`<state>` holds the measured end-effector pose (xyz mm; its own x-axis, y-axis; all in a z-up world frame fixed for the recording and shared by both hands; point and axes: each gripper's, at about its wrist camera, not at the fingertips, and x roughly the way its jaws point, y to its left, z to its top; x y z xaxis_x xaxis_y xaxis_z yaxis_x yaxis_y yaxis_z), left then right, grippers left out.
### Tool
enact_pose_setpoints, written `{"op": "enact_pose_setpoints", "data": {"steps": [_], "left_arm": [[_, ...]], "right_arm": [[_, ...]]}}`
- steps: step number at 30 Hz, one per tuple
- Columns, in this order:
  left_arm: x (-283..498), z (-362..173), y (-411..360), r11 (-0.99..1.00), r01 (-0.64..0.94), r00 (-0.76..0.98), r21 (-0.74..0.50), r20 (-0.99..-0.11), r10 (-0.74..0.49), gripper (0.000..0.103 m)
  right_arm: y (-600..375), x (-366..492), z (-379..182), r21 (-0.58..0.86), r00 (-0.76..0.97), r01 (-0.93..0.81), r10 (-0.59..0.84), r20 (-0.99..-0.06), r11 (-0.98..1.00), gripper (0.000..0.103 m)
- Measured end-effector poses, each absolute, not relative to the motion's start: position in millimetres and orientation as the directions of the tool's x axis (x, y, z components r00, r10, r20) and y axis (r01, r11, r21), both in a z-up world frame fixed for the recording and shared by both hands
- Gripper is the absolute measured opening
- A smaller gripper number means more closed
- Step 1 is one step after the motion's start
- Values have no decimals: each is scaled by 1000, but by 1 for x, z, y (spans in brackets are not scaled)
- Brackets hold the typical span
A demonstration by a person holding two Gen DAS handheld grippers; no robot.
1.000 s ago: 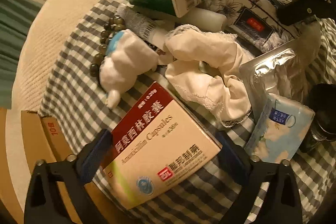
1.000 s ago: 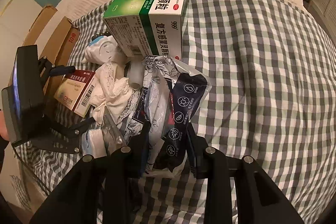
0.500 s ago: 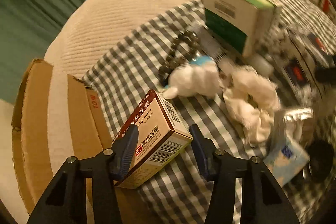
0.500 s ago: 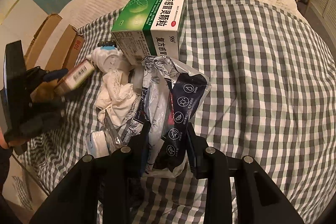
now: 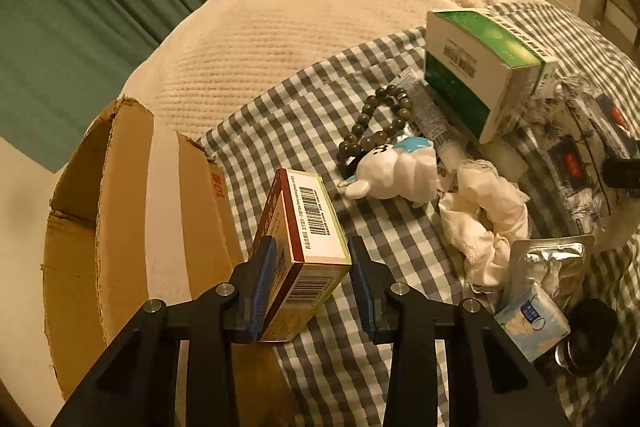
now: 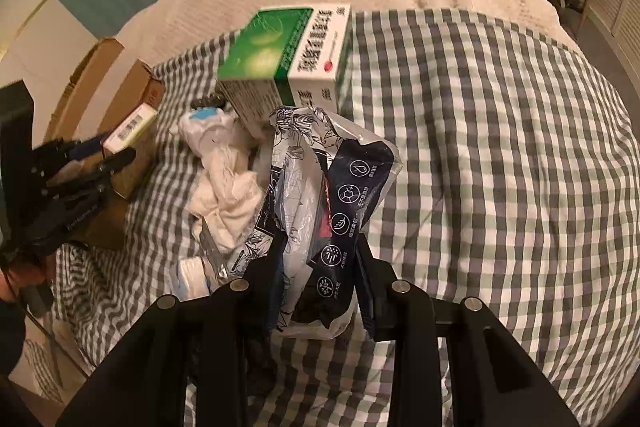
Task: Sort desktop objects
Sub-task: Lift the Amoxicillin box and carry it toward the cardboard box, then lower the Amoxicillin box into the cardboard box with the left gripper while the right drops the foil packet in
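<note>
Capsule box (image 5: 302, 251) — red-and-cream carton, barcodes on top and end, tilted, between pads of left gripper (image 5: 312, 287); jaws closing on it, at 9 o'clock of clutter, over cardboard box (image 5: 132, 227) edge. Lay flat on checked cloth (image 5: 304, 115) second ago, jaws wide. Right gripper (image 6: 320, 279) clamped on dark printed pouch (image 6: 340, 211) — seen in right view only. Bead bracelet (image 5: 368, 131) clear in left view.
</note>
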<state>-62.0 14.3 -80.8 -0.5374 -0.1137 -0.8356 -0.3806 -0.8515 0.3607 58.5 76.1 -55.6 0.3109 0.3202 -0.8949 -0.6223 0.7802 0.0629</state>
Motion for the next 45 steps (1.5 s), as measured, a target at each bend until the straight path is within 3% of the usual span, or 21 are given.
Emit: {"op": "enact_pose_setpoints", "data": {"steps": [9,18,20,26,36,45], "left_arm": [[-80,-58,21,-885,-462,-457,51,-870,188,35],[-82,-92,5,-901,-421,-431,100,-896,102,35],[-81,-101,1,-905,-413,-432,106,-897,92,29],[-91,-88,-7,-912,-407,-464,60,-873,149,29],[-94,-2,-24,-926,-373,-565,-59,-777,277,29],[-95,106,-109,-975,-185,-657,-122,-722,216,29]], "right_arm": [[85,56,-50,63,324,-636,340,-883,769,30],[86,57,-54,59,321,-631,329,-888,774,30],[88,57,-56,67,313,-628,330,-890,775,31],[98,53,-53,-6,364,-690,341,-867,724,30],[107,33,12,-99,465,-736,393,-793,670,30],[168,-30,105,-51,458,-802,558,-692,595,30]]}}
